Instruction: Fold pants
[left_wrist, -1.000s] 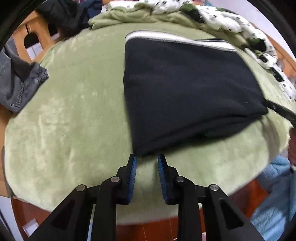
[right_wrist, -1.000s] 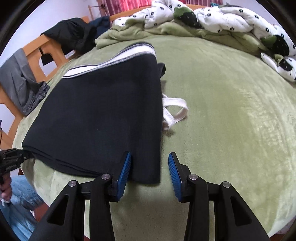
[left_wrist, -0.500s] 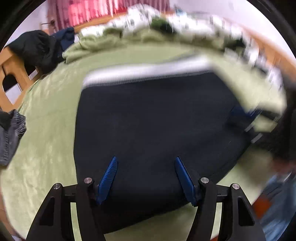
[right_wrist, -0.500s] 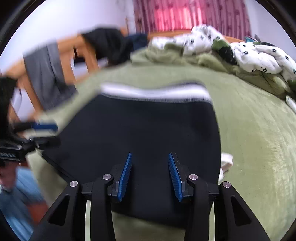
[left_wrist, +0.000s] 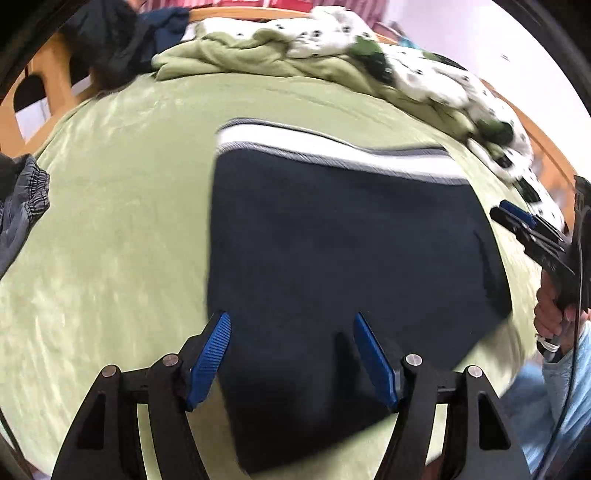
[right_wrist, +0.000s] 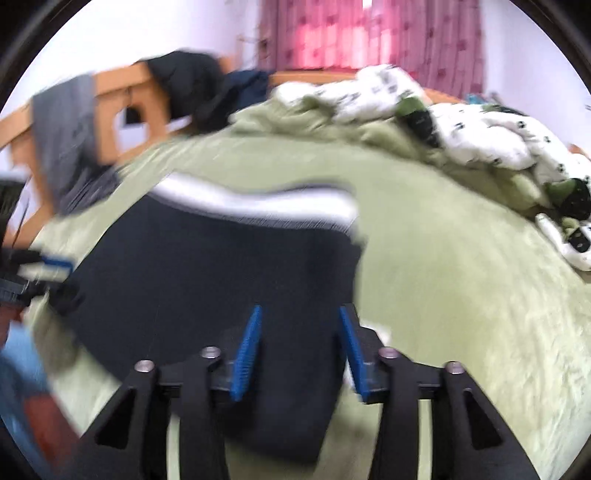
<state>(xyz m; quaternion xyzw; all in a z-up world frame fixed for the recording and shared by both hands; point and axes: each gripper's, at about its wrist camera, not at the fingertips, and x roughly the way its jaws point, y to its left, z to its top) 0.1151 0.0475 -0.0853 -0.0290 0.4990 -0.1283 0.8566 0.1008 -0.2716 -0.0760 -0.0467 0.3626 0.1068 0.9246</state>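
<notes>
Folded black pants (left_wrist: 343, 251) on green bed (left_wrist: 118, 221)

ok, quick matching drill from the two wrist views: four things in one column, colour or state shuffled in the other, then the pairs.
1. pants
2. blanket
3. curtain
4. left tool

a. pink-red, hanging at the back
b. open, nothing clamped
c. light green, covering the bed
d. dark, folded flat, white waistband at the far edge

Pairs: 1-d, 2-c, 3-a, 4-b
</notes>
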